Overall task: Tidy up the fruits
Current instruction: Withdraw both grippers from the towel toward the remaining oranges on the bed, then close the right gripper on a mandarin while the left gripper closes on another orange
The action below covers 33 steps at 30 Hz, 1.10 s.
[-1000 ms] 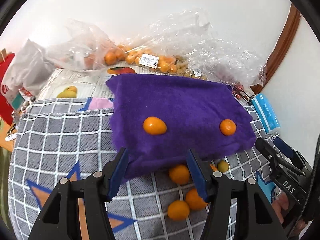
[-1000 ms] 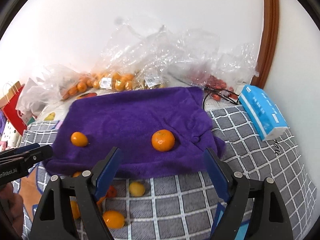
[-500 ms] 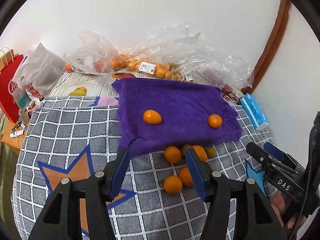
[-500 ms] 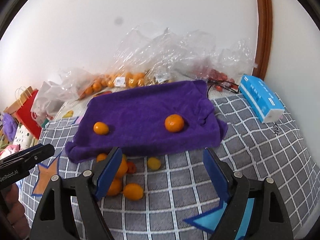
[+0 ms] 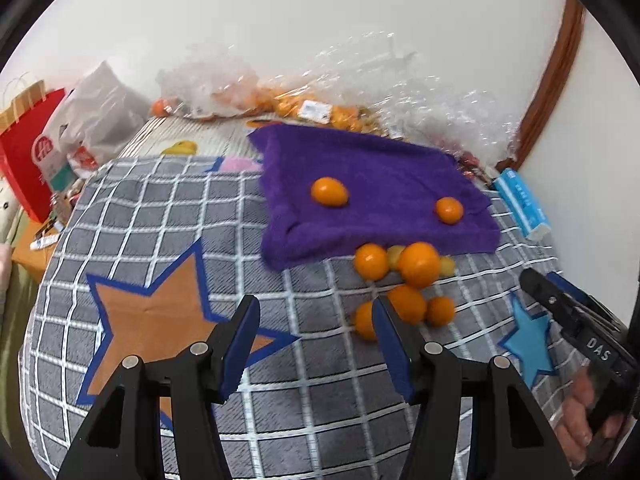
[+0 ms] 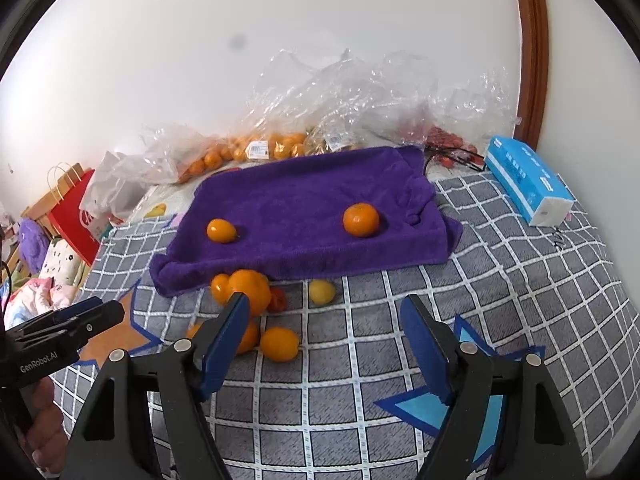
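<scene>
Grey checked bedding (image 6: 520, 280) with star patches covered the bed, under a white wall. A purple towel (image 6: 304, 208) lay spread toward the far edge, with a small oval orange fruit (image 6: 221, 231) on its left part and a round orange (image 6: 360, 220) on its right part, well apart. Just off the towel's near edge lay a cluster of oranges (image 5: 416, 265) on the bedding, with a yellow fruit (image 6: 322, 291) beside them. Clear bags (image 6: 340, 100) holding more fruit were heaped along the far edge by the wall, and a blue tissue pack (image 6: 528, 180) sat near the right edge. The left gripper (image 5: 316, 340) hung over the bedding, jaws moderately apart and empty. The right gripper (image 6: 324, 338) had its jaws wider; they had just been closing, with nothing between them.
</scene>
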Tool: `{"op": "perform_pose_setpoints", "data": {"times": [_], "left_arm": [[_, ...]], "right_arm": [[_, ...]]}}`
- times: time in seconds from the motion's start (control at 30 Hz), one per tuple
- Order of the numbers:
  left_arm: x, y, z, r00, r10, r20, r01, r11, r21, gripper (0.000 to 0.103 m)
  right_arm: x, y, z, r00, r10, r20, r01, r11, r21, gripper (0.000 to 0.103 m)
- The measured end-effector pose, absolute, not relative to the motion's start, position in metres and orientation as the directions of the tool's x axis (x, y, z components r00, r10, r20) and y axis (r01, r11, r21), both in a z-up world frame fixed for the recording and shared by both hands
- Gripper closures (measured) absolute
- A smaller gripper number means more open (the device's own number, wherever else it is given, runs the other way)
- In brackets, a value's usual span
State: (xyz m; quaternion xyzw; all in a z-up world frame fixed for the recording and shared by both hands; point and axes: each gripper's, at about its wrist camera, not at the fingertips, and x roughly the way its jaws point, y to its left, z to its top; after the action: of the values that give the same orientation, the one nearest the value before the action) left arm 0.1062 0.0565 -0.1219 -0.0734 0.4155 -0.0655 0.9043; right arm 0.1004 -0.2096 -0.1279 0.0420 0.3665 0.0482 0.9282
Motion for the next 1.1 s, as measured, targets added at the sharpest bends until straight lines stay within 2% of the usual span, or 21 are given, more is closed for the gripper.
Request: {"op": "perform_pose_setpoints", "data": {"times": [0.1,0.37,0.53,0.8,0.83,0.87,1.0,1.1], "left_arm": [[0.107,0.064,-0.136,0.635,-0.166,-0.755,0.034,0.982,-0.188,0.047],[0.111,0.085,-0.171,0.603,-0.1,-0.792,-0.053,0.985,-0.165,0.047],[0.11,0.09,-0.184,0.629,-0.075,-0.774,-0.071,0.986,-0.153,0.047],[0.109,0.083,-0.189,0.655,-0.03,-0.755,-0.072,0.992,-0.102,0.046],[0.11,0.082,-0.189,0.656,-0.031,-0.754,-0.069,0.993,-0.1,0.042],[0.11,0.081,-0.19,0.653,-0.041,-0.756,-0.056,0.993,-0.102,0.039],[0.108,0.079,-0.189,0.654,-0.047,-0.755,-0.041,0.994,-0.097,0.038],[0.102,0.072,-0.186,0.654,-0.106,-0.749,0.006,0.991,-0.135,0.04]], "right_arm": [[0.1,-0.208,-0.141,0.722,0.121,-0.682,-0.06,0.992,0.112,0.027],[0.106,-0.189,-0.171,0.688,0.161,-0.708,-0.132,0.987,0.096,0.045],[0.117,-0.172,-0.193,0.646,0.186,-0.74,-0.181,0.98,0.088,0.053],[0.135,-0.165,-0.213,0.621,0.184,-0.762,-0.191,0.978,0.081,0.054],[0.134,-0.165,-0.214,0.63,0.177,-0.756,-0.191,0.979,0.071,0.057],[0.134,-0.164,-0.214,0.628,0.181,-0.757,-0.199,0.978,0.069,0.064],[0.13,-0.167,-0.213,0.63,0.191,-0.753,-0.216,0.974,0.066,0.064],[0.125,-0.177,-0.21,0.647,0.183,-0.74,-0.21,0.976,0.058,0.064]]}}
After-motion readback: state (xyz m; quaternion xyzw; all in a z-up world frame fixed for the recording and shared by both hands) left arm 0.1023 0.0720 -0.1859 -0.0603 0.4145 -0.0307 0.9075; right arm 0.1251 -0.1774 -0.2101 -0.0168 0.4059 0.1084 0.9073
